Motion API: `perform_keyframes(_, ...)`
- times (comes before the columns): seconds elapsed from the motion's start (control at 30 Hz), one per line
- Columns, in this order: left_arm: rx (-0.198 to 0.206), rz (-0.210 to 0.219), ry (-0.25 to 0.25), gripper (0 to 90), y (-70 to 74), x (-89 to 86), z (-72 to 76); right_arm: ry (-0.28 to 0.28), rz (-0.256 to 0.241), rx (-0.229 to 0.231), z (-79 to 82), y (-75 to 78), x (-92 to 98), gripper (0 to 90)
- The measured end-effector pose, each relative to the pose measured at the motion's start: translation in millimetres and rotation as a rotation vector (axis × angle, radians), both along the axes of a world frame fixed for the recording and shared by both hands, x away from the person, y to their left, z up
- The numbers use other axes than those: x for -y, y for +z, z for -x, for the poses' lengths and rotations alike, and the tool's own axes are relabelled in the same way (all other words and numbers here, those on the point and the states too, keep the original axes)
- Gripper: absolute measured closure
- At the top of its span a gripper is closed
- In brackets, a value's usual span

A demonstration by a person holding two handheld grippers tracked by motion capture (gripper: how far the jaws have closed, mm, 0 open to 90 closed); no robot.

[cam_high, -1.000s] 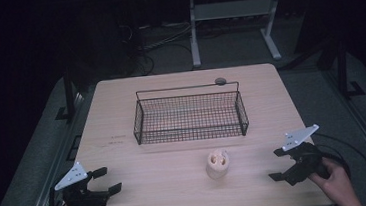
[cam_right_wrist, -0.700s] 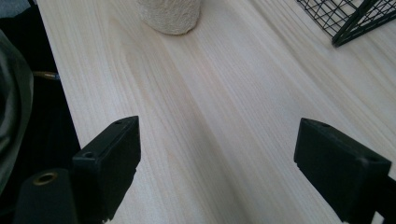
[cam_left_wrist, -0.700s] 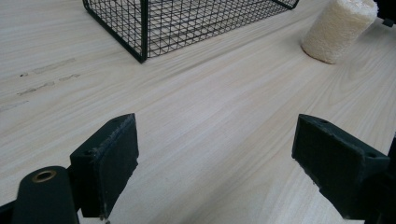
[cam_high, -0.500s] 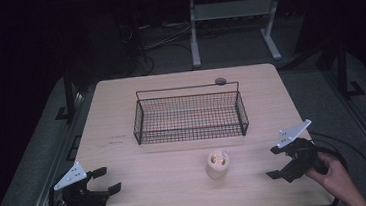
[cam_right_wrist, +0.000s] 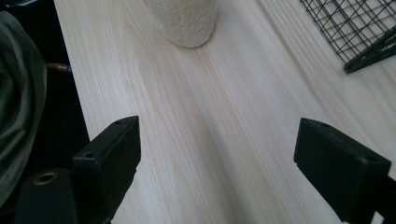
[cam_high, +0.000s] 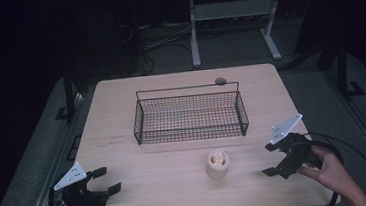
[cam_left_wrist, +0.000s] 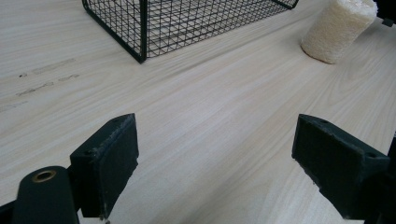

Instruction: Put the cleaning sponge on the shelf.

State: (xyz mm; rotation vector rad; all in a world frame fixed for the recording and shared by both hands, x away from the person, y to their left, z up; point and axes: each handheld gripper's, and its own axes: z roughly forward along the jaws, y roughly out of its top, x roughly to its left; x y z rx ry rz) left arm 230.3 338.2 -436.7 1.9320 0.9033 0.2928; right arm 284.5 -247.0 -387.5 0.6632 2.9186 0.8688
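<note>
Right gripper [cam_high: 275, 159] nudged toward loofah [cam_high: 218, 164] since before, jaws apart; left gripper [cam_high: 106, 181] likewise apart. Approach step, seemingly; next, closing on loofah.

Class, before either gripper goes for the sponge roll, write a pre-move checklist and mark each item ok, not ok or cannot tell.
1. Right gripper open: ok, jaws wide apart.
2. Left gripper open: ok, nothing between its jaws.
3. Sponge roll standing upright, free of the basket: ok.
4. Table between right gripper and roll bare: ok.
5. Wire basket empty: ok, mesh floor shows through.
6. Small dark round thing behind the basket, out of the way: ok; what it is, cannot tell.
</note>
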Motion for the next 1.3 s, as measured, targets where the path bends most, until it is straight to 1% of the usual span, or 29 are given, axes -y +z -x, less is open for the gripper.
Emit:
perform_keyframes(0.07,0.0,0.001,0.0,13.4,0.0,0.0,-0.1,0.003,0.002,-0.003,-0.4,0.9,-0.9,14.6)
perform_keyframes(0.3,0.0,0.006,0.003,13.4,0.2,-1.4,0.1,0.053,0.024,0.009,-6.0,10.6,-14.2,14.7)
perform_keyframes(0.33,0.0,0.006,0.003,13.4,0.2,-1.4,0.1,0.053,0.024,0.009,-6.0,10.6,-14.2,14.7)
perform_keyframes(0.37,0.001,0.008,0.004,13.4,0.2,-1.7,-0.1,0.063,0.043,0.012,-7.3,12.7,-18.9,14.7)
perform_keyframes(0.43,0.004,0.006,0.004,13.4,0.2,-1.9,-0.2,0.066,0.046,0.014,-7.8,13.1,-20.5,14.7)
perform_keyframes(0.47,0.002,0.008,0.003,13.4,0.4,-1.8,-0.2,0.079,0.049,0.013,-10.0,14.0,-24.6,14.7)
perform_keyframes(0.5,0.003,0.008,0.003,13.4,0.3,-1.7,-0.3,0.081,0.053,0.012,-10.7,14.6,-26.8,14.7)
perform_keyframes(0.57,0.003,0.008,0.003,13.4,0.2,-1.4,-0.2,0.093,0.054,0.007,-12.6,15.1,-31.1,14.7)
perform_keyframes(0.7,0.003,0.008,0.002,13.4,0.3,-1.1,-0.3,0.119,0.068,0.01,-15.7,16.0,-41.4,14.9)
perform_keyframes(0.73,0.003,0.008,0.002,13.4,0.3,-1.1,-0.3,0.119,0.068,0.01,-15.7,16.0,-41.4,14.9)
perform_keyframes(0.83,0.004,0.009,0.002,13.4,0.3,-1.3,-0.3,0.136,0.081,0.008,-18.7,17.4,-50.8,15.2)
perform_keyframes(0.97,0.005,0.009,0.001,13.4,0.4,-1.4,-0.4,0.148,0.086,0.008,-20.4,17.8,-56.6,15.2)
perform_keyframes(1.0,0.005,0.009,0.002,13.4,0.5,-1.4,-0.4,0.159,0.092,0.01,-21.7,17.6,-61.3,15.2)
perform_keyframes(1.3,0.005,0.008,-0.003,13.4,0.3,-0.7,-0.7,0.187,0.108,0.015,-24.4,18.3,-75.5,15.2)
